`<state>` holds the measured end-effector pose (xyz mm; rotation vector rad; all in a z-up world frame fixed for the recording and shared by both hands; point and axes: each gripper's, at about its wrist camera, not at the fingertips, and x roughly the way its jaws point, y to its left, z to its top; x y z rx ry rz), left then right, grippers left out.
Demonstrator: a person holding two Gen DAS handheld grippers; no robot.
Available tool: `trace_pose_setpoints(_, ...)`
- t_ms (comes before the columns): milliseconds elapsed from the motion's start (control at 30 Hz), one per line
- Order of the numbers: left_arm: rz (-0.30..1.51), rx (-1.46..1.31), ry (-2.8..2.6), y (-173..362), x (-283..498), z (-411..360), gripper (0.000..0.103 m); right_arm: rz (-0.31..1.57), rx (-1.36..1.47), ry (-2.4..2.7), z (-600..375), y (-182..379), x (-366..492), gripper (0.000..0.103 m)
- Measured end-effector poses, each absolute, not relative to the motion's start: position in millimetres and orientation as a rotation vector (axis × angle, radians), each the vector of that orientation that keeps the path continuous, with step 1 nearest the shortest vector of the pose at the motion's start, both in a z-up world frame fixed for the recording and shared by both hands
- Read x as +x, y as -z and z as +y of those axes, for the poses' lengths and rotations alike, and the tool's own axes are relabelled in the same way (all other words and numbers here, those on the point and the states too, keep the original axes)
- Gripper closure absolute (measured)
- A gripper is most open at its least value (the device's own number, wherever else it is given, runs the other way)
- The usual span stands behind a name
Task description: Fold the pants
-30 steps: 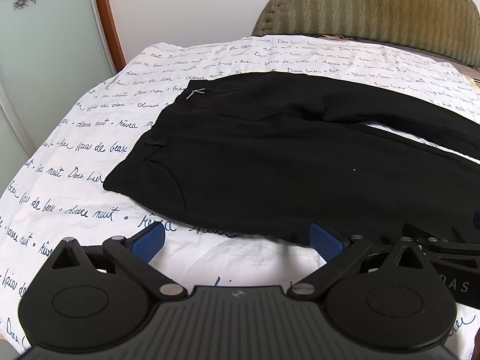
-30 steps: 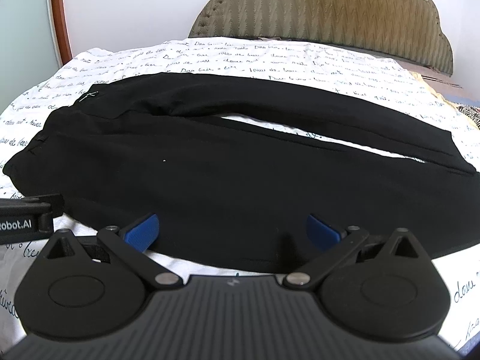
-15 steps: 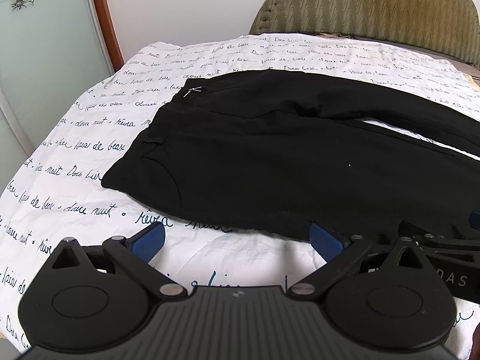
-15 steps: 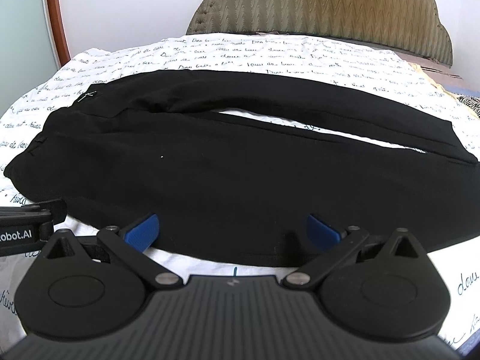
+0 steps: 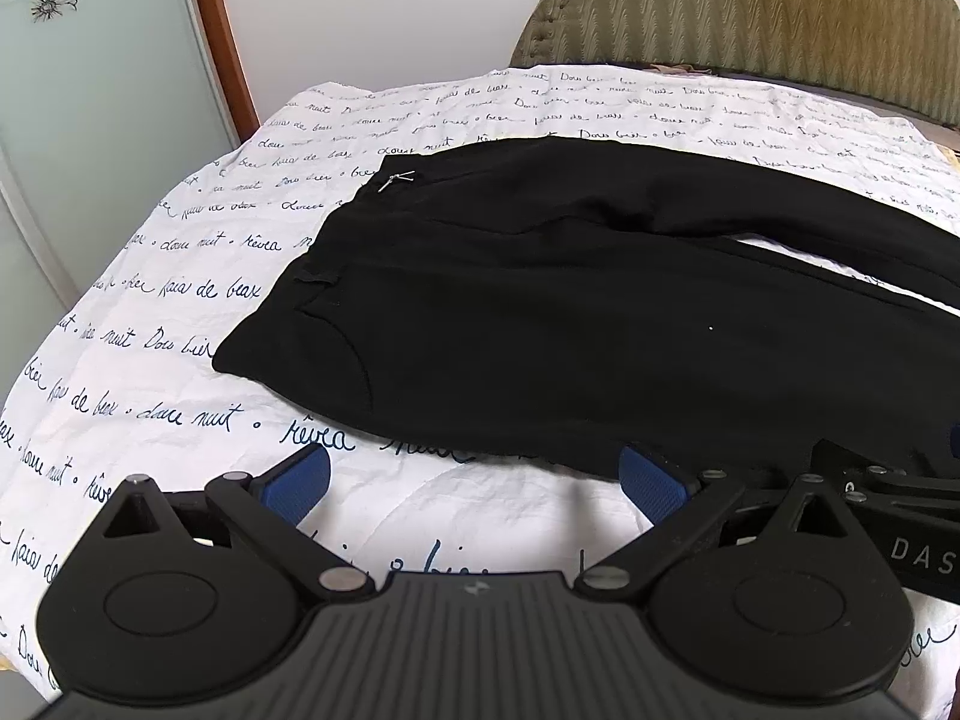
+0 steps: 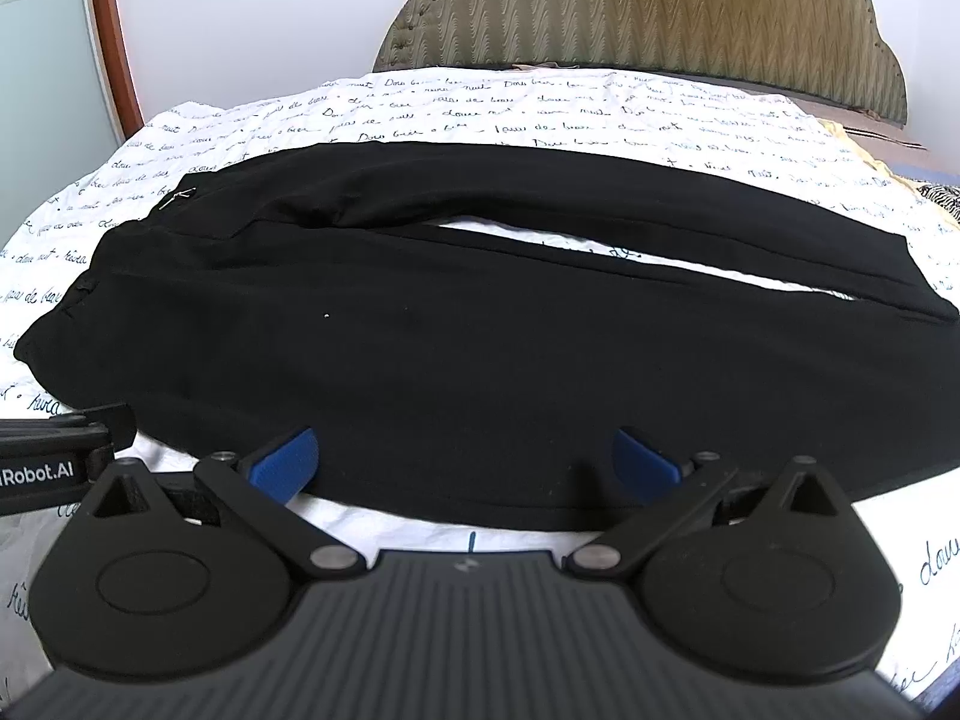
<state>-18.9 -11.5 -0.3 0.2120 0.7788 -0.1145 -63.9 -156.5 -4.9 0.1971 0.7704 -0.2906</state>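
Note:
Black pants lie flat on a white bedspread, waistband to the left, both legs running right with a thin white gap between them. My left gripper stands open just short of the near hem edge, by the hip. Nothing sits between its blue pads. In the right wrist view the pants fill the middle. My right gripper is open too, its blue pads low over the near leg's edge. Each view shows part of the other gripper at its side.
The bedspread is white with dark blue script. A padded olive headboard stands at the far side. A glass panel with flower prints and a wooden frame borders the left. A patterned cloth shows at the far right.
Both grippers have drifted slightly back and up, so the pants sit a little farther away and more of the bedspread shows. Both stay open and the pants have not moved.

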Motion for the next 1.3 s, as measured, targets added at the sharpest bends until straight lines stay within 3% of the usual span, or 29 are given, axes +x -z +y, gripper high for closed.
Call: trace_pose_setpoints(1300,0.768,0.279,0.048,-2.5,25.6,-7.5,0.000,0.677,0.068,0.151,-150.1,-20.2,-32.8,0.000)
